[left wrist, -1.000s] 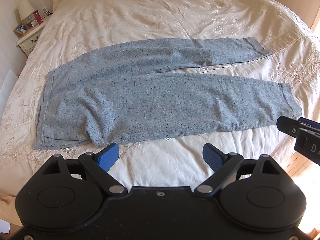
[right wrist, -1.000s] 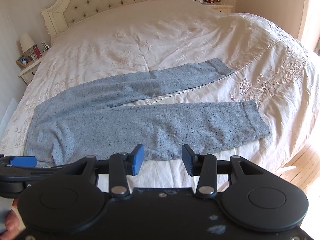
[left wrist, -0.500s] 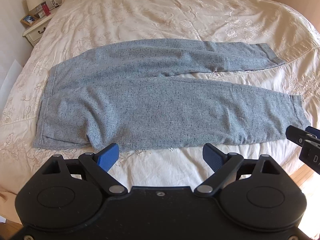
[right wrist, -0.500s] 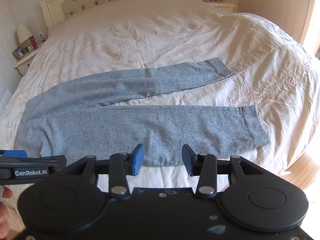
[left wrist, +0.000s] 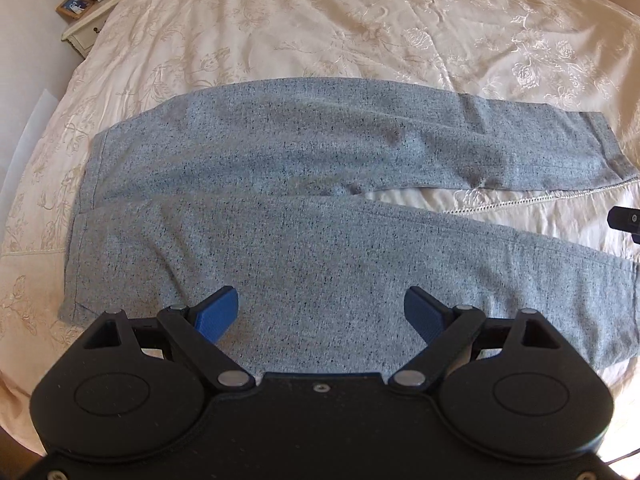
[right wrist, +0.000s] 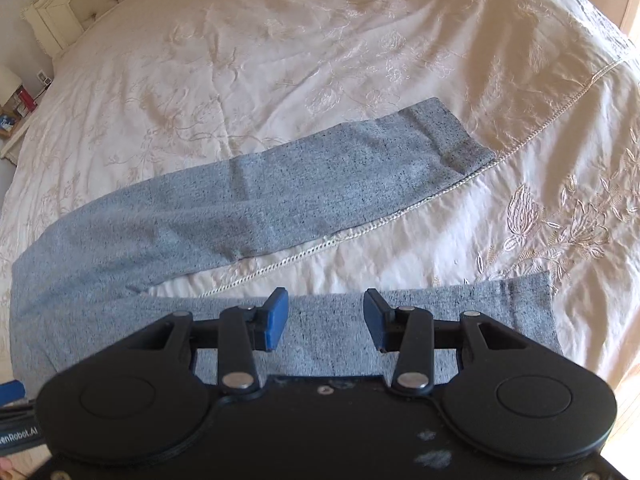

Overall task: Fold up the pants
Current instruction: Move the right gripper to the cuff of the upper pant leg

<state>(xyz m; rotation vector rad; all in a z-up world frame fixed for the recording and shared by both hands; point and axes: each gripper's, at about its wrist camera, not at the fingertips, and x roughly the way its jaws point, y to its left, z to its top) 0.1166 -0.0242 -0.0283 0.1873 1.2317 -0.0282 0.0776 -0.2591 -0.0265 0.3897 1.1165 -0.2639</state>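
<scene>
- Lying flat across the cream bed, the grey pants have waist at left and legs spread toward the right.
- We hold the left gripper over the near leg, jaws wide, empty.
- Our right gripper hovers above the near leg's cuff end, jaws moderately parted, gripping nothing.

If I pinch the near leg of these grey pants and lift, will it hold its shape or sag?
Likely sag: the grey pants lie limp with soft creases, so unheld fabric should droop. The knit looks thick, so probably not slippery in the open left hand-held gripper. The satiny bedspread may let them slide when dragged.
</scene>
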